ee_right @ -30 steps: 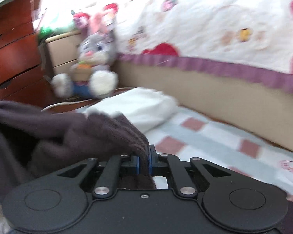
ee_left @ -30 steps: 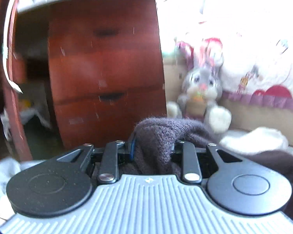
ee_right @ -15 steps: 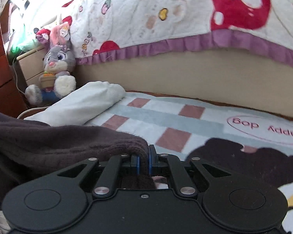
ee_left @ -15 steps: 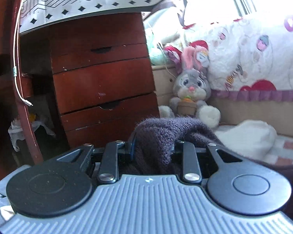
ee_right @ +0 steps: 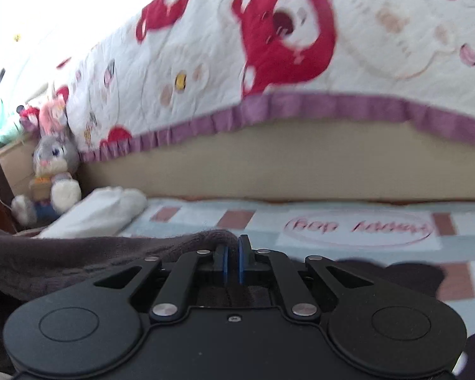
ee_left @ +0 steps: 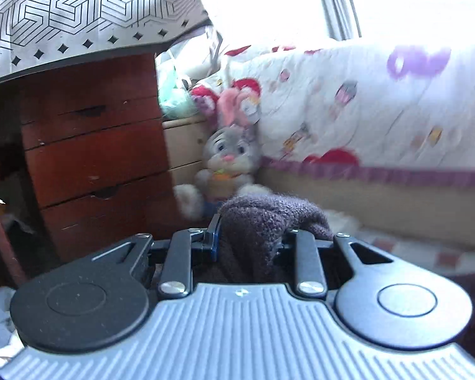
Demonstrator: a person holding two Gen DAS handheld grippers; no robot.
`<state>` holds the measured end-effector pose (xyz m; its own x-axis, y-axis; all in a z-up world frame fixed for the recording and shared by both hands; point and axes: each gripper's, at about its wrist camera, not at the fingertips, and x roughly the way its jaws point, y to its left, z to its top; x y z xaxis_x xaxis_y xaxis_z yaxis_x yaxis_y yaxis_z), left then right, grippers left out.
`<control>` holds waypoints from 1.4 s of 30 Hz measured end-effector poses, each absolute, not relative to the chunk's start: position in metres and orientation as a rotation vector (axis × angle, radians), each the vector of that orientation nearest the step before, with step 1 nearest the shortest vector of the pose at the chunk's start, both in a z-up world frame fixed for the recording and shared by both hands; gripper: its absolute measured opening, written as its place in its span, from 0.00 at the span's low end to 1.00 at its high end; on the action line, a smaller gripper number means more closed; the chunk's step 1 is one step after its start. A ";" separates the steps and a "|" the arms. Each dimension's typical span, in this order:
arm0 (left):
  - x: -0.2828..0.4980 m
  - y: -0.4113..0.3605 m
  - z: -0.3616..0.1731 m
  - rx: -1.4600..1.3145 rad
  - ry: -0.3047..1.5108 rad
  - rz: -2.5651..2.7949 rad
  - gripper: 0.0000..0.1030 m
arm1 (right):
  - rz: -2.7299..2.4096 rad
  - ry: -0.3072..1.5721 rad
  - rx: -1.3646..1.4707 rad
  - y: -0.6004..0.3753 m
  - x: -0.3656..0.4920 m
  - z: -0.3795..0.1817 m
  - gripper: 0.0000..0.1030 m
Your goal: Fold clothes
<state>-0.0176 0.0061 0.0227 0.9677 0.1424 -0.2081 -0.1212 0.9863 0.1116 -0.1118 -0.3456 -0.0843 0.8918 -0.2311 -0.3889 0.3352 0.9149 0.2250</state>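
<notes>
Left wrist view, going left to right: a red-brown wood dresser (ee_left: 91, 164) w/ drawers stands at the left, and a cloth w/ black line shapes (ee_left: 79, 19) hangs over its top. Next to it sits a pale little cabinet (ee_left: 183, 145). A gray toy bunny (ee_left: 228, 164) w/ pink ears leans in front of that cabinet, just beside the bed. The bed has a white blanket w/ red bears (ee_left: 364, 107) and a purple frill along its edge.

Low in the middle, the left gripper (ee_left: 247, 237) is clamped on the dark brown fuzzy sweater (ee_left: 262, 224). A thick wad of it sits between the fingers, so they stand a bit apart w/ the cloth filling the gap. The wad pokes up above the fingertips and more of the sweater hangs off to the right.

Right wrist view, left to right: the same bunny (ee_right: 50, 174) sits at the far left. Beside it lies a soft white bundle (ee_right: 101, 212) on the floor mat (ee_right: 348, 221), which has pale blue and red-brown squares and a pink oval w/ words. The words are too blurry to read. The bed w/ the bear blanket (ee_right: 269, 47) runs across the back.

The sweater (ee_right: 79, 259) spreads from the left edge toward the middle. The right gripper (ee_right: 232, 253) pinches an edge of it, w/ the blue pads (ee_right: 224, 264) nearly together and only a thin bit of cloth between them. It looks like the sweater is stretched between both grippers, above the mat.
</notes>
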 end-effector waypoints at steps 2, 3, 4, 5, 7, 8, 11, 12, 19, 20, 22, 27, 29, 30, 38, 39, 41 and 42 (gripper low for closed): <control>-0.022 -0.003 0.037 0.078 0.195 0.087 0.24 | -0.328 0.335 0.251 -0.355 -0.132 -0.069 0.05; -0.023 -0.009 0.043 0.068 0.190 0.065 0.24 | -0.344 0.319 0.255 -0.362 -0.144 -0.061 0.05; -0.023 -0.015 0.049 0.059 0.190 0.045 0.24 | -0.349 0.309 0.282 -0.372 -0.154 -0.055 0.05; -0.024 -0.022 0.054 0.055 0.186 0.026 0.24 | -0.349 0.306 0.324 -0.383 -0.165 -0.048 0.05; -0.029 -0.039 0.062 0.066 0.167 -0.010 0.24 | -0.342 0.302 0.408 -0.407 -0.186 -0.035 0.05; -0.031 -0.047 0.066 0.071 0.157 -0.028 0.24 | -0.345 0.297 0.417 -0.415 -0.197 -0.028 0.05; -0.032 -0.070 0.077 0.082 0.123 -0.072 0.24 | -0.373 0.290 0.402 -0.434 -0.228 -0.011 0.05; -0.031 -0.077 0.081 0.084 0.110 -0.084 0.24 | -0.386 0.295 0.399 -0.438 -0.238 -0.005 0.05; 0.022 -0.133 0.099 0.120 0.123 -0.186 0.24 | -0.404 0.297 0.488 -0.474 -0.250 0.012 0.05; 0.048 -0.143 0.095 0.119 0.166 -0.205 0.24 | -0.419 0.307 0.488 -0.480 -0.238 0.009 0.06; 0.114 -0.170 0.073 0.167 0.265 -0.221 0.29 | -0.459 0.351 0.470 -0.492 -0.206 -0.004 0.14; 0.219 -0.209 -0.033 0.343 0.619 -0.167 0.52 | -0.516 0.537 0.440 -0.494 -0.144 -0.052 0.55; 0.216 -0.189 -0.066 0.210 0.712 -0.289 0.53 | -0.510 0.594 0.448 -0.488 -0.131 -0.071 0.56; 0.212 -0.179 -0.080 0.153 0.741 -0.335 0.56 | -0.487 0.605 0.470 -0.482 -0.134 -0.081 0.58; 0.189 -0.164 -0.120 0.149 0.845 -0.424 0.58 | -0.386 0.747 0.673 -0.449 -0.179 -0.158 0.61; 0.187 -0.164 -0.123 0.157 0.854 -0.431 0.58 | -0.349 0.745 0.711 -0.442 -0.183 -0.167 0.61; 0.182 -0.164 -0.129 0.173 0.872 -0.447 0.58 | -0.333 0.762 0.739 -0.423 -0.184 -0.184 0.61; 0.179 -0.164 -0.132 0.180 0.880 -0.454 0.58 | -0.360 0.775 0.733 -0.412 -0.182 -0.192 0.61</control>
